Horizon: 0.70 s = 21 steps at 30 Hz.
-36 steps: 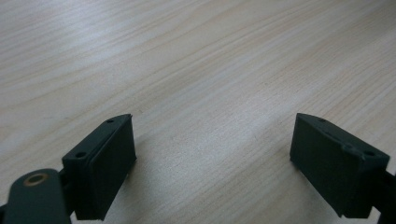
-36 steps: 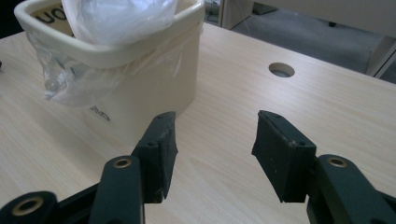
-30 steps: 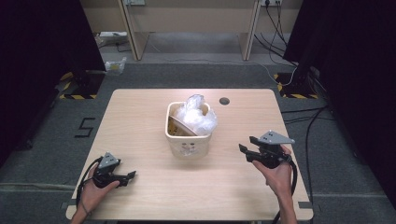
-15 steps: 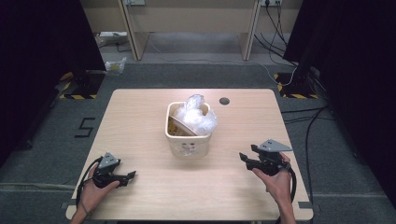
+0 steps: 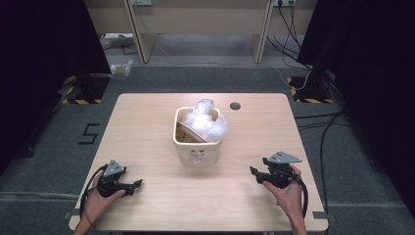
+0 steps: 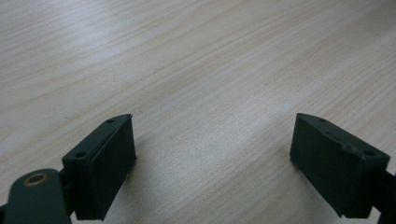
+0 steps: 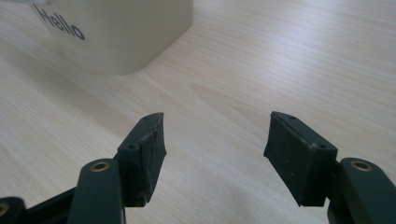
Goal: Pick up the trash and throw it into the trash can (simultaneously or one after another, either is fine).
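A cream bin (image 5: 196, 147) stands at the middle of the wooden table (image 5: 147, 127), stuffed with crumpled clear plastic (image 5: 208, 120). The right gripper view catches its lower corner (image 7: 121, 32), printed "Hello". My left gripper (image 5: 137, 184) rests low over the table's near left, held in a hand, jaws wide apart and empty (image 6: 212, 144). Over the near right my right gripper (image 5: 254, 174) is also open and empty (image 7: 215, 140), pointing left toward the bin from a short distance.
A round cable hole (image 5: 235, 105) sits in the table behind the bin. Cables (image 5: 318, 122) trail on the floor at the right. Dark curtains flank both sides, and a desk frame (image 5: 195, 29) stands beyond the table.
My right gripper has drawn back toward the near edge and sunk lower over the table. The left gripper has stayed put.
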Tool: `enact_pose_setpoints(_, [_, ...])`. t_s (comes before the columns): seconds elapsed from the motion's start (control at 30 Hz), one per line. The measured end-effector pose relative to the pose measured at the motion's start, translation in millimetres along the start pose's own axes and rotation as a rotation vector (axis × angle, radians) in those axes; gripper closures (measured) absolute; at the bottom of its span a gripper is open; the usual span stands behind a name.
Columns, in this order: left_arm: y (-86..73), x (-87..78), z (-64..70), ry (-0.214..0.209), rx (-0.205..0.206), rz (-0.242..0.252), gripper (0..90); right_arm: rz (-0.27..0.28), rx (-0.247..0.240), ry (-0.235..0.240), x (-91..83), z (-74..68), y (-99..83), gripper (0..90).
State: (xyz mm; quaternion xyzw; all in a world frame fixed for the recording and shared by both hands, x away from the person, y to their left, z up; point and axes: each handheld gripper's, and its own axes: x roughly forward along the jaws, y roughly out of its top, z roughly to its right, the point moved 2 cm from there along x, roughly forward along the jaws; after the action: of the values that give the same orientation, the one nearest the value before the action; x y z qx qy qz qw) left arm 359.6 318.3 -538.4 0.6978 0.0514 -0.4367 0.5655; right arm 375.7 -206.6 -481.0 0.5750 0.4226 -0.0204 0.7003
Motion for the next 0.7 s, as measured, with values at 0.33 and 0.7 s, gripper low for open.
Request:
enact_pose_setpoints(0.33, [0.0,0.0,0.0,-0.001,0.000,-0.001,13.2,-0.035,0.010,-0.007,5.0,-0.2,-12.9,35.2])
enact_pose_setpoints(0.7, [0.0,-0.1,0.0,-0.001,0.001,-0.001,13.2,-0.063,0.000,-0.018,9.1,-4.3,-20.2,31.8])
